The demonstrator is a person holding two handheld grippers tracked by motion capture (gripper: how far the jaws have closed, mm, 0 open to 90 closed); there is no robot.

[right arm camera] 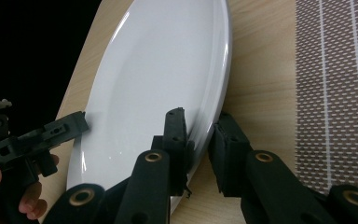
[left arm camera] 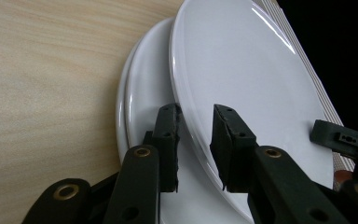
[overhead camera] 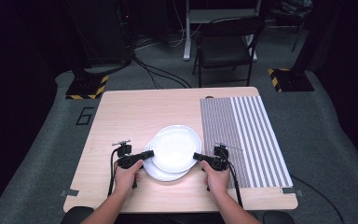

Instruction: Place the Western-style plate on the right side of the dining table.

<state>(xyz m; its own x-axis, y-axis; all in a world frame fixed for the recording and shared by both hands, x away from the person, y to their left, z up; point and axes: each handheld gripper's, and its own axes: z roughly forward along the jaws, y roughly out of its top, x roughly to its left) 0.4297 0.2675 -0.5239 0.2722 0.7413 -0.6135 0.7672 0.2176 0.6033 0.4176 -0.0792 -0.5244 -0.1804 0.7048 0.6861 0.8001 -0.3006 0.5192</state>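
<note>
A white top plate sits slightly askew on a small stack of white plates at the front middle of the wooden table. My left gripper is shut on its left rim. In the left gripper view the jaws straddle the top plate's edge, with the lower plates behind. My right gripper is shut on the opposite rim. The right gripper view shows the jaws pinching the plate's edge, with the left gripper across it.
A striped grey-and-white placemat covers the table's right side, close beside the right gripper. A black folding chair stands beyond the far edge. Bare wood lies to the left of and behind the plates.
</note>
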